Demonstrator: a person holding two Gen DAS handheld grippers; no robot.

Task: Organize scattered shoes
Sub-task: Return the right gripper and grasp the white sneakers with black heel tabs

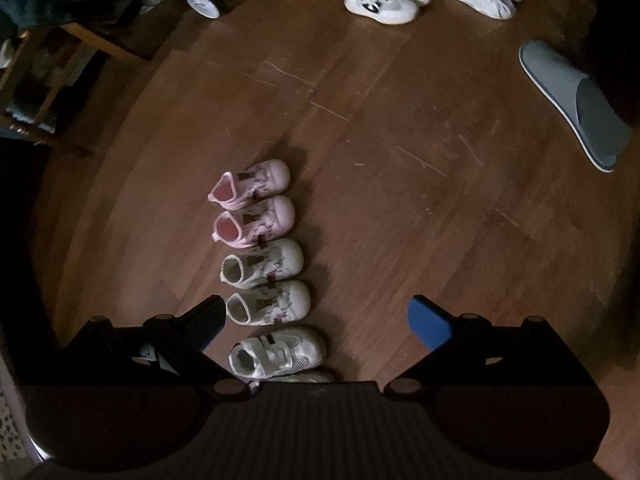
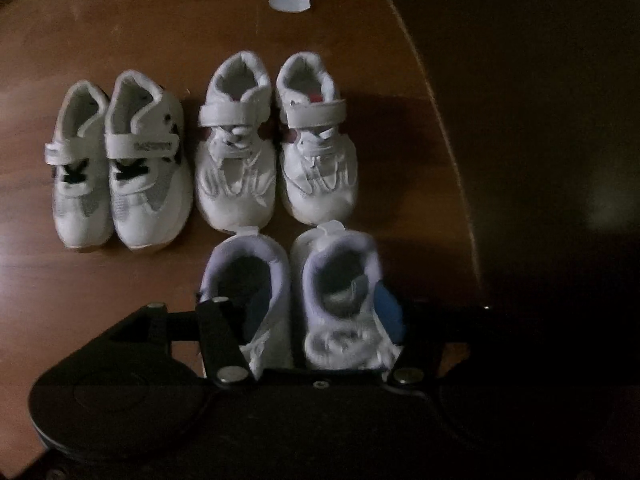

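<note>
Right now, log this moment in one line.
left fingers: open, empty | right fingers: open around white sneakers | floor: shoes paired

**Open floor right of one claw, shoes crowd the other**

Bare wooden floor stretches ahead and right of the left gripper, blocked left of centre by a row of small shoes and, far right, a grey slipper. Ahead of the right gripper, two white sneaker pairs fill the floor; a white pair sits between its spread fingers.
</note>
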